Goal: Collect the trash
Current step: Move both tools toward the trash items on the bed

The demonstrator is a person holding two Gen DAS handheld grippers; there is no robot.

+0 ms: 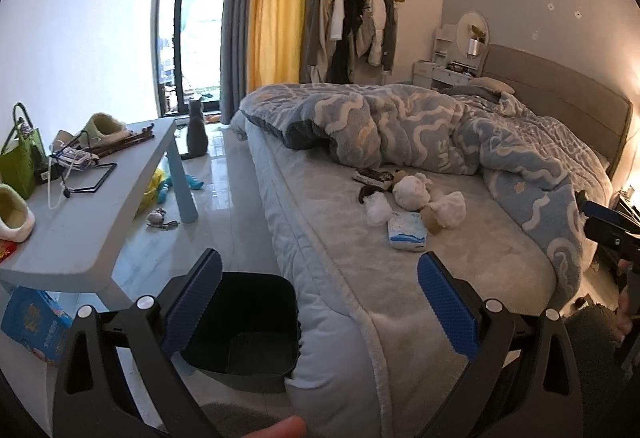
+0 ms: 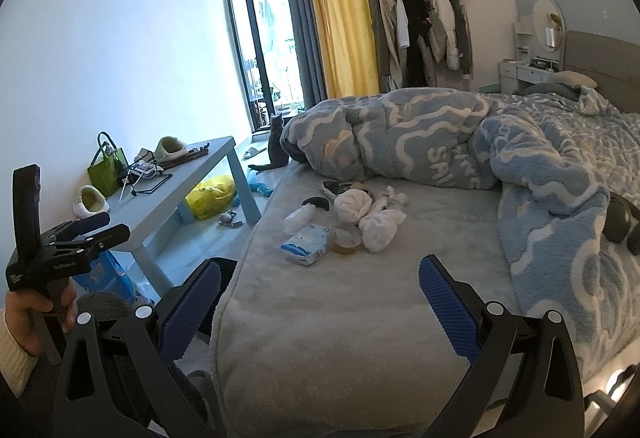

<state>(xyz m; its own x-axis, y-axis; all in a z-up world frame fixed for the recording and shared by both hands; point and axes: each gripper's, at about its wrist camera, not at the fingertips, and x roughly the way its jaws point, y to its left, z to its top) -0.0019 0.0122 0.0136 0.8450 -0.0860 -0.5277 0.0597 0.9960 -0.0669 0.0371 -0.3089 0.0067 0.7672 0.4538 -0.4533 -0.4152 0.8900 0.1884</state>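
Gaping wide, both tongs point(image 1: 319, 300) point(image 2: 320, 302) empty; blanket point(image 2: 448, 157) lettering unreadable.

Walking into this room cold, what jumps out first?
A heap of crumpled white tissues and wrappers sits mid-bed, below the bunched blue quilt. A black bin stands on the floor beside the bed. A grey cat sits facing the balcony door.
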